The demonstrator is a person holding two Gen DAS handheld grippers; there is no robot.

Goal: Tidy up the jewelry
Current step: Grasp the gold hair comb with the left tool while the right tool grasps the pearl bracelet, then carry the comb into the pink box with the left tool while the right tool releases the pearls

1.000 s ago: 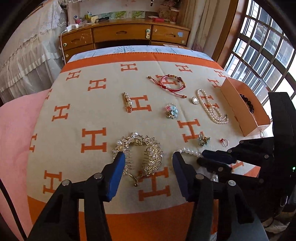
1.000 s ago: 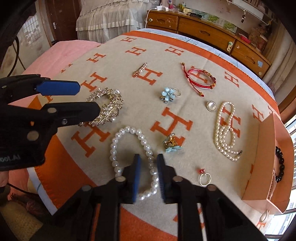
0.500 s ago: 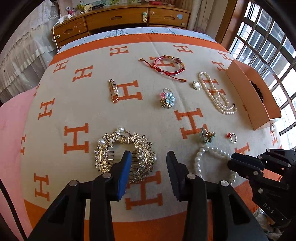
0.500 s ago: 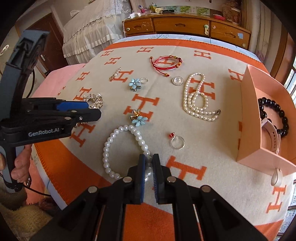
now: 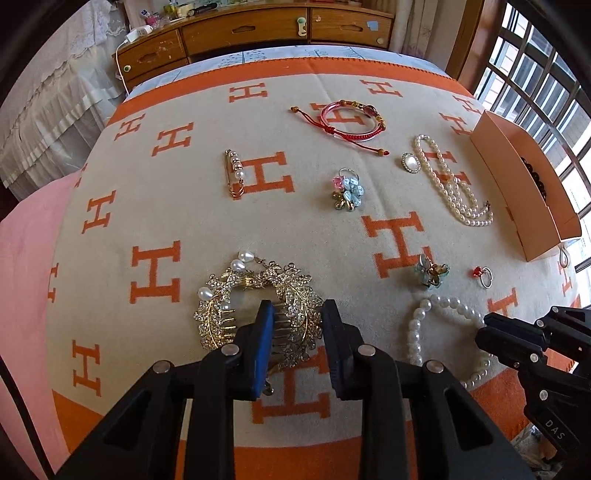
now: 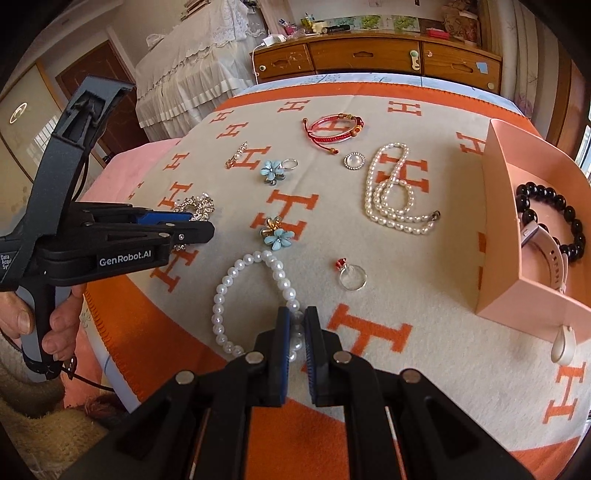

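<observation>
A gold rhinestone hair comb [image 5: 236,317] with pearls lies on the orange-and-beige blanket [image 5: 184,206]. My left gripper [image 5: 297,314] is partly open with its fingers astride the comb's right side. My right gripper [image 6: 296,319] is shut on a round pearl bracelet [image 6: 221,306], which still rests on the blanket; the bracelet also shows in the left wrist view [image 5: 417,325]. A pink box [image 6: 498,229] at the right holds a black bead bracelet [image 6: 569,229] and a pink watch [image 6: 546,254].
Loose on the blanket: a red cord bracelet [image 5: 351,122], a pearl pin [image 5: 234,173], flower rings [image 5: 347,190] [image 5: 430,271], a round brooch [image 5: 410,162], a long pearl necklace [image 5: 450,184], and a red-stone ring [image 6: 351,275]. A wooden dresser [image 5: 258,29] stands behind.
My left gripper has moved forward and narrowed around the comb's right side. My right gripper has closed tighter on the pearl bracelet.
</observation>
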